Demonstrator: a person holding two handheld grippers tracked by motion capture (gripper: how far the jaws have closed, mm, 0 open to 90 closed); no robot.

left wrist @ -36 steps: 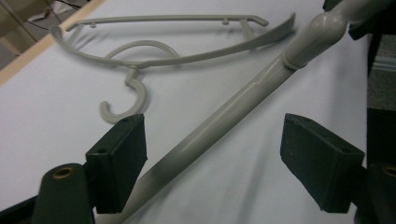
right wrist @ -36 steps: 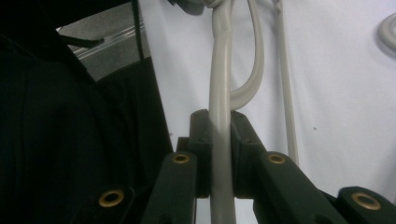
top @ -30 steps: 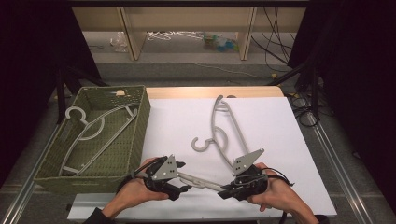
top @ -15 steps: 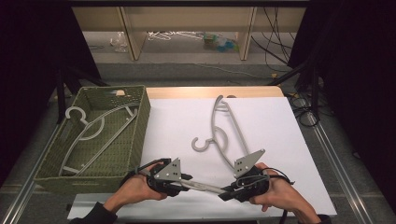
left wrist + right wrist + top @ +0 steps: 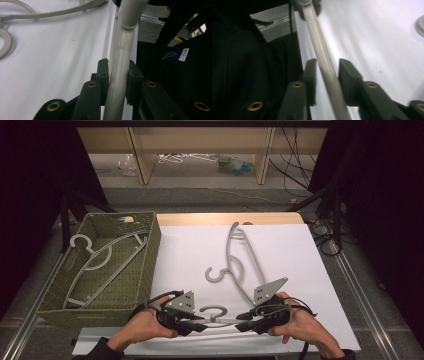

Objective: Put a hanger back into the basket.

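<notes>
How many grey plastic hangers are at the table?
3: one grey plastic hanger in the green woven basket, one lying mid-sheet, one between both tools. More lie on the far floor.

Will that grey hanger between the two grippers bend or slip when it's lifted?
Probably stiff: the hanger keeps a straight bar between the grippers. Its smooth, rounded bar may slip or twist. The left gripper pinches it; the right gripper, jaws just opening, leaves gaps.

The left claw [image 5: 197, 326] has just closed on the hanger bar [image 5: 220, 321], while the right claw [image 5: 245, 316] has just been opening around it.
</notes>
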